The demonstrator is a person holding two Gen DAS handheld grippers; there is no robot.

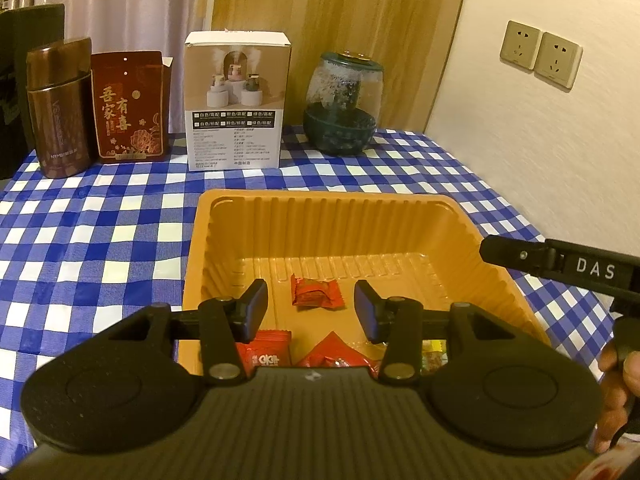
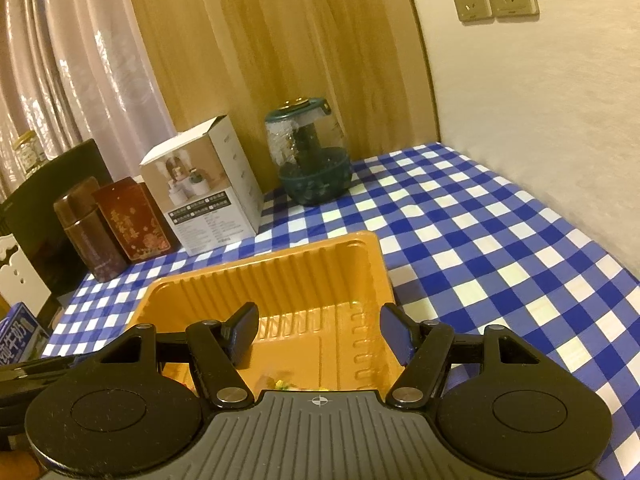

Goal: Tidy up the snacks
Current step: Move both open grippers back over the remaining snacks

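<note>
Left wrist view: your left gripper hangs over the near half of the orange plastic tray, tilted down into it. Jaws part-open, nothing between the pads. A red wrapped candy lies on the tray floor just ahead of the gap, centred between the jaws, touching neither. Under the jaws, closer to you: a red snack packet below the left jaw, another red wrapper under the gap, and a yellow-green sweet below the right jaw. Snacks sit in the tray, so I judge it is the collection bin and the sorting is partly done. The other tool's black finger reaches in from the right, over the tray's right rim; a hand grips it at the far right edge. Beyond the jaws, on the blue checked tablecloth: brown flask, red gift box, white humidifier carton, green jar; none look like task items.

Right wrist view: your right gripper is angled down over the tray's right part, rolled a little. Jaws stand wide, empty. A yellow-green sweet lies on the tray floor below the gap, blurred, clear of both pads; it reads as just dropped there, though I can't confirm that. Milk carton sits far left of the left jaw.
</note>
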